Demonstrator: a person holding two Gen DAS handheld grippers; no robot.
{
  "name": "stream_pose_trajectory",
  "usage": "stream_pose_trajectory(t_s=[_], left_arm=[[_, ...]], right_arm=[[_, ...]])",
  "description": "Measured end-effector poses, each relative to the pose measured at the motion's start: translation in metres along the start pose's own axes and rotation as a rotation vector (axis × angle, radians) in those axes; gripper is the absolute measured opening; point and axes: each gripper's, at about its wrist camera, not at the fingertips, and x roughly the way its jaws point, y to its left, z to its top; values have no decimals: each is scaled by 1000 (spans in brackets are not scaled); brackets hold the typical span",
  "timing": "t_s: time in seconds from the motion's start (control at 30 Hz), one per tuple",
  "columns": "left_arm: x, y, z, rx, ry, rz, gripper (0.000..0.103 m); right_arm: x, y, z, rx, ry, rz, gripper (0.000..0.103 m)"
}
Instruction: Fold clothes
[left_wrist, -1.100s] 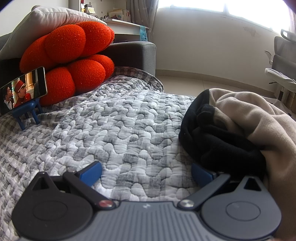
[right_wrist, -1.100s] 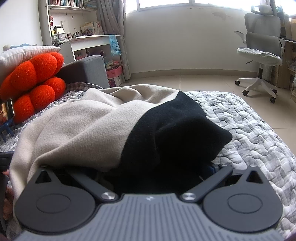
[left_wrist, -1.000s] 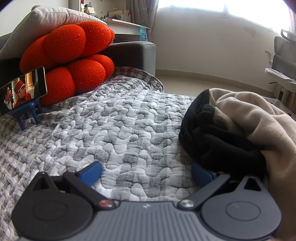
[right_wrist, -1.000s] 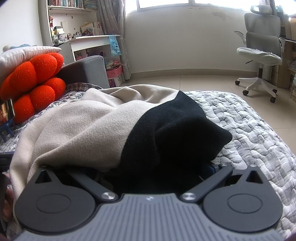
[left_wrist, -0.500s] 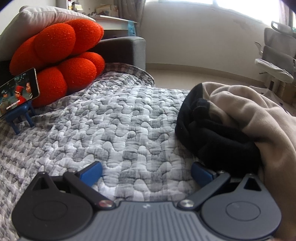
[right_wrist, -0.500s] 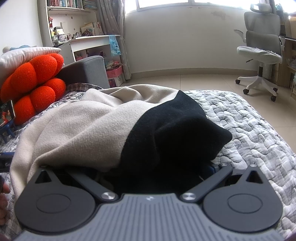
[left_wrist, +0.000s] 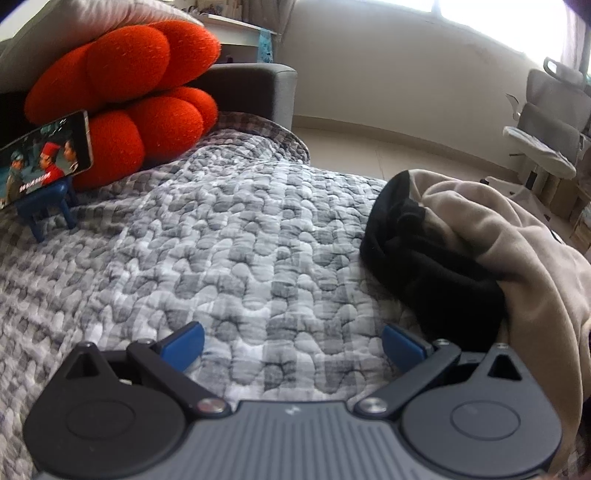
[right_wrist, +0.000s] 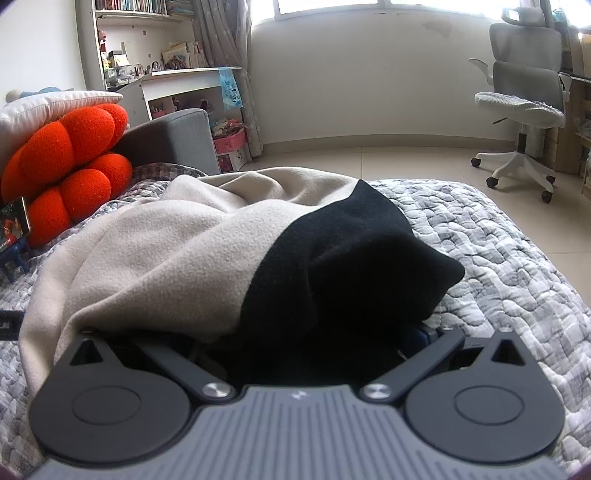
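Left claw (left_wrist: 291, 341): held low over the bed, pointing forward along the quilt; both blue fingers spread wide apart, nothing between them.
Left claw fingers (left_wrist: 183, 341): one blue pad each side, with bare quilt filling the gap.
Right claw (right_wrist: 314, 332): held low, pointing forward into the garment; fabric draped over the finger area.
Right claw state: cannot tell; fingers almost wholly covered, only a sliver of blue visible at the right linkage.
Garment (right_wrist: 207, 254): beige fleece with a black section, bunched in a loose heap on the bed directly ahead of the right claw and lying over its front.
Garment relative to left claw (left_wrist: 480, 236): ahead and to the right, black part nearest, just beside the right finger; contact not clear.
Hidden: lower folds of the garment, the right claw's left finger, and the right edge of the heap, cut off by the left-wrist view.
Hard to make out: garment type; no sleeve or collar distinguishable.
Quilt (left_wrist: 221, 240): grey-and-white puckered check, covering the bed under both claws.
Orange cushion (left_wrist: 122, 92): lobed, far ahead-left of the left claw, against a grey sofa arm (left_wrist: 255, 88).
Phone (left_wrist: 44, 158): screen lit, propped on a small blue stand ahead-left, just in front of the cushion.
Room: tiled floor (right_wrist: 388, 162), office chair (right_wrist: 524, 107) far ahead-right of the right claw, white desk and shelves (right_wrist: 177, 81) ahead-left, window above.
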Motion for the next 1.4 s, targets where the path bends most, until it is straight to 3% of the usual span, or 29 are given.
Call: stream_pose_trajectory(t_s=[0.23,0.4,0.5,0.63,0.7,0.87,0.9,0.93,0.97,1.0,1.03,1.1,1.27,1.4], left_arm=[[-16,6,2,-36,-21,-20,103],[-27,4,5,-70,9,-128,103],[-35,-8,13,-43,-16,-167,103],[-46,-26,22,-1,-45,-218,103],[-47,-37,23,44,-50,-239,103],[-34,-49,26,82,-65,-255,103],[-30,-51,26,78,-58,-252,103],[-25,-51,26,67,-45,-247,103],[-21,-50,27,55,-31,-243,103],[-17,-49,27,44,-17,-239,103],[-16,-47,27,32,-11,-241,103],[-23,-38,29,9,-25,-252,103],[-56,-1,36,-33,-97,-220,103],[-77,39,35,-113,-145,-162,103]], right_arm=[[-3,-2,0,10,7,10,103],[-19,-8,-2,5,39,30,103],[-35,-21,4,19,29,27,103],[-52,-50,16,176,-34,60,103],[-47,-61,20,248,-13,76,103],[-28,-63,28,238,37,65,101],[-22,-64,29,256,45,86,97],[-17,-65,30,274,56,106,75],[-11,-64,32,280,82,125,42],[-8,-59,33,263,94,121,29],[-11,-52,36,228,80,104,23],[-26,-33,42,158,21,149,19],[-90,50,54,-178,-191,347,16],[-110,111,29,-453,-155,525,16]])
